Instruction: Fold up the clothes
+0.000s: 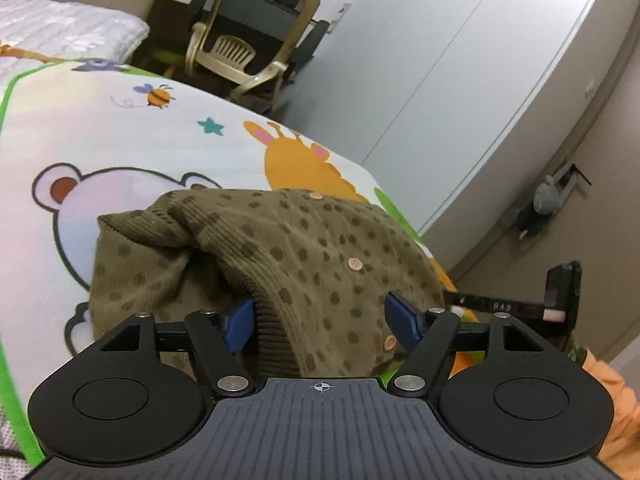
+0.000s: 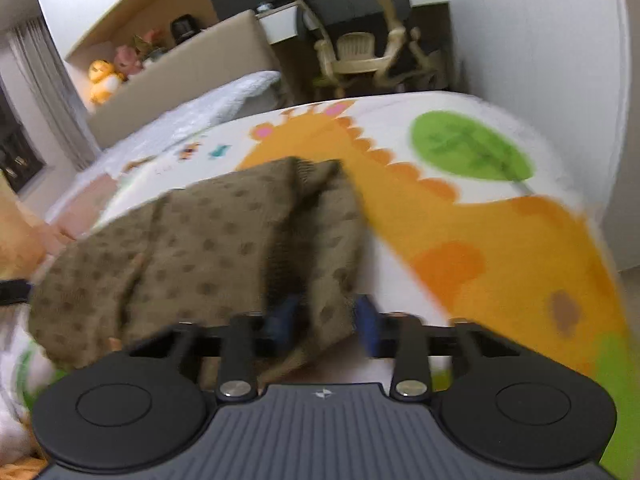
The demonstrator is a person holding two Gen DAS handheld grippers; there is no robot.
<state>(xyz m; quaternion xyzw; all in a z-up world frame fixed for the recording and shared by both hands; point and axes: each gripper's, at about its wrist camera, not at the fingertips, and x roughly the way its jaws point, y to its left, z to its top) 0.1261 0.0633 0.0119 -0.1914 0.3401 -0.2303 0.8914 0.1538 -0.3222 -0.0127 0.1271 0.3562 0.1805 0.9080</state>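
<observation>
An olive-brown knitted cardigan with dark dots and copper buttons lies bunched on a cartoon-print bed cover. My left gripper is open wide. The ribbed hem lies loose between its blue pads, which do not press on it. In the blurred right wrist view my right gripper is shut on a fold of the same cardigan, which trails up and to the left over the bed cover. A black part of the other tool shows at the right edge of the left wrist view.
The bed's far edge drops to the floor, where a beige office chair stands in front of a desk. White wardrobe doors run along the right. A white quilt covers the bed's head. Plush toys sit on a ledge. An orange sleeve is close by.
</observation>
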